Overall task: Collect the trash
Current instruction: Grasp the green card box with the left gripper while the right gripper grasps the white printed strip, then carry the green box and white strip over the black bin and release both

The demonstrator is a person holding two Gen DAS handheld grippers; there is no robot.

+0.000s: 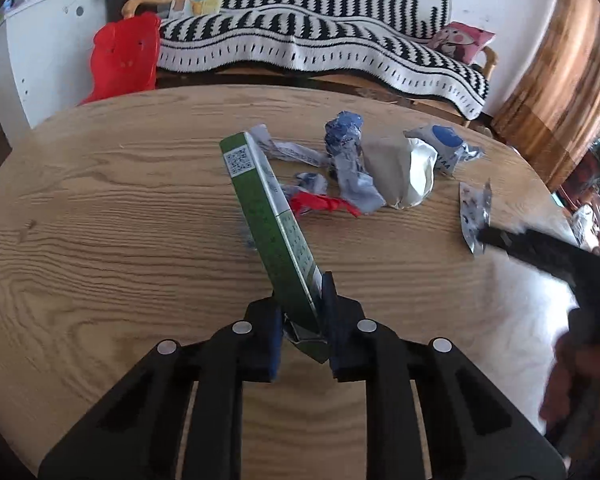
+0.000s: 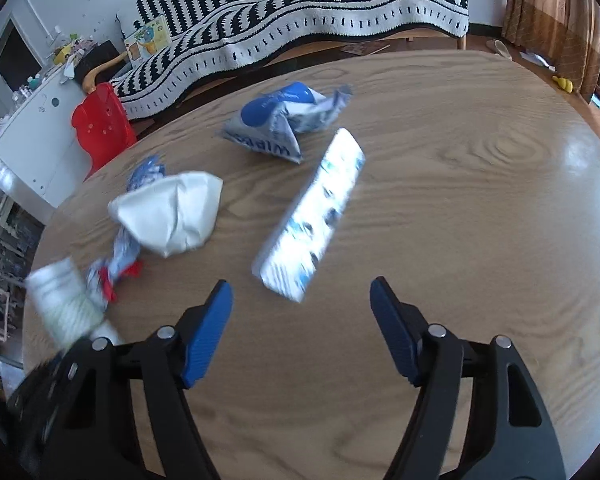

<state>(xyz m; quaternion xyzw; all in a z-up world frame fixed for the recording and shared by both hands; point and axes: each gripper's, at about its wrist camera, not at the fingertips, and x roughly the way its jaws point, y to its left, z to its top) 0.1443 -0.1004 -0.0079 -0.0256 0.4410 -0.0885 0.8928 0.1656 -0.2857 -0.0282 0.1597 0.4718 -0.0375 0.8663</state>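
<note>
Left gripper (image 1: 302, 312) clamps green carton (image 1: 268, 220); right gripper (image 2: 302, 300) gapes empty.

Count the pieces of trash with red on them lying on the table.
1: a red scrap in the pile's near left part, beside the green box that the left gripper holds. More may hide under the wrappers.

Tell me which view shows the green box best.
Left wrist view: the green box stands sharp, its near end clamped in the left gripper. The right wrist view catches only a blurred pale shape at its left edge.
</note>
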